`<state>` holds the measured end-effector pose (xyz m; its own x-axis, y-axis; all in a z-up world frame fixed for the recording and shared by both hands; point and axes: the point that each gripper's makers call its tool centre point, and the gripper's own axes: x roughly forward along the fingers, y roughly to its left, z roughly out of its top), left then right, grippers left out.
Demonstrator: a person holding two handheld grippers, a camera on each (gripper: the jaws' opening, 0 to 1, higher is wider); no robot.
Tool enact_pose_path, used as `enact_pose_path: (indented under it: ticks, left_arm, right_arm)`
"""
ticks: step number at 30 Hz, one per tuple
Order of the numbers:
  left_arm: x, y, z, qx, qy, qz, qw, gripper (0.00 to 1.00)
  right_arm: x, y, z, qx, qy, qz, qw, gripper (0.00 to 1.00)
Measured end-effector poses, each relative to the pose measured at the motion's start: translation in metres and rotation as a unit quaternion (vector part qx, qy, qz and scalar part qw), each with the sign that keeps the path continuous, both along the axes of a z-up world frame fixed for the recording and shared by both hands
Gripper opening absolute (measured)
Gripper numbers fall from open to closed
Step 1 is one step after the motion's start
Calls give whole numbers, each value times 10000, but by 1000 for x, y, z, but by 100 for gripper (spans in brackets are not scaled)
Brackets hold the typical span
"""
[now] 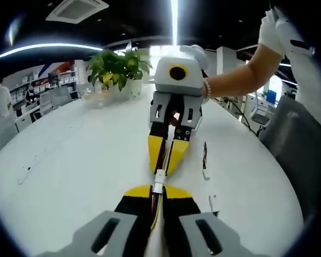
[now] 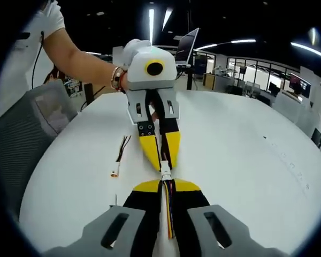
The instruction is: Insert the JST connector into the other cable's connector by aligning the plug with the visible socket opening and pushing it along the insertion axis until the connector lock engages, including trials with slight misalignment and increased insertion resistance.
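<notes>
Gripping cables, both tools (image 1: pixel 157 199) (image 2: pixel 166 197) join connectors (image 2: pixel 165 173).

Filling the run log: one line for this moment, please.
phase: mating | left gripper: shut on cable | right gripper: shut on cable | white connectors: meeting between tips, lock unclear | spare cable: on table

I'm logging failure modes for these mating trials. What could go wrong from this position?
The white connector pair sits in the small gap between the two tools, so a slight tilt of either could jam plug against socket.

Both tools grip the wires rather than rigid housings, so harder pushing may buckle the cable instead of seating the lock.

A spare cable lies loose on the table nearby and might get dragged.
</notes>
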<state>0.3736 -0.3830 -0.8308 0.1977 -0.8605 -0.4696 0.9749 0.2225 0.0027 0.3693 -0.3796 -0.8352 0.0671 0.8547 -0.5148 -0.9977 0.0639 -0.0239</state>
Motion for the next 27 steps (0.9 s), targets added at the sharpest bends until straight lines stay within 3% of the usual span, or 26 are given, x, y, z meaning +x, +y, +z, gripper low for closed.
enact_pose_path:
  ticks: [27]
  left_arm:
    - [3, 3, -11, -135, 166, -22, 9998, 1]
  right_arm:
    - [-5, -2, -10, 41, 149, -49, 9999, 5]
